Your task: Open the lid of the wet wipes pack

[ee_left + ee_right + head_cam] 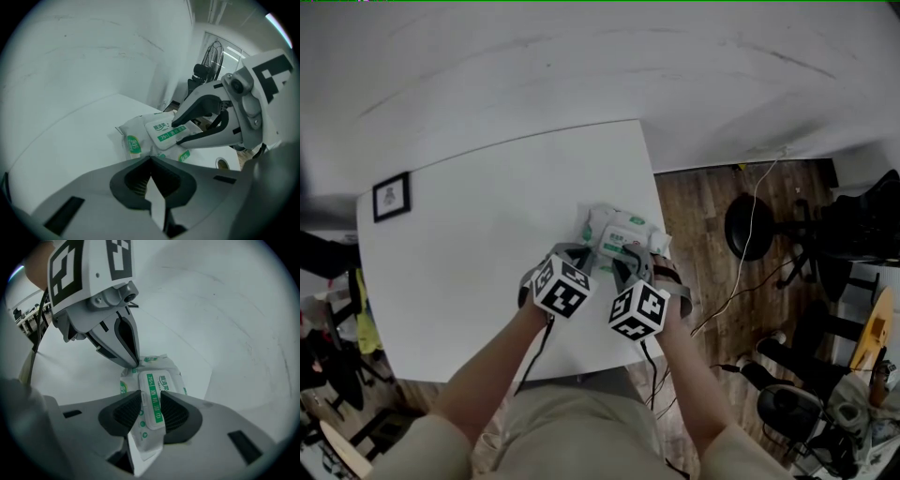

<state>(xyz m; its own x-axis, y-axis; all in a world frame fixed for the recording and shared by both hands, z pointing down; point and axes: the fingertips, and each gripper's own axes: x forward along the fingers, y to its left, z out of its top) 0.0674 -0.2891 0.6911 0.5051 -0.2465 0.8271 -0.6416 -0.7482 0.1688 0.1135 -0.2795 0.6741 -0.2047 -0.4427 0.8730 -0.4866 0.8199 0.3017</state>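
A white and green wet wipes pack (623, 232) lies flat near the right edge of the white table (487, 244), its lid (153, 389) closed. My right gripper (151, 401) is open and points steeply down, its two pads standing either side of the lid's near end. From the left gripper view, the right gripper (178, 132) has its upper finger resting on the lid (161, 131) and its lower one at the pack's side. My left gripper (150, 161) is shut with nothing in it. Its tips (133, 364) sit at the pack's (145, 444) far left corner.
A small black-framed card (391, 197) lies at the table's left end. Right of the table is wooden floor with a black stool (750, 225), a trailing cable (750, 253) and office chairs. A white wall runs behind the table.
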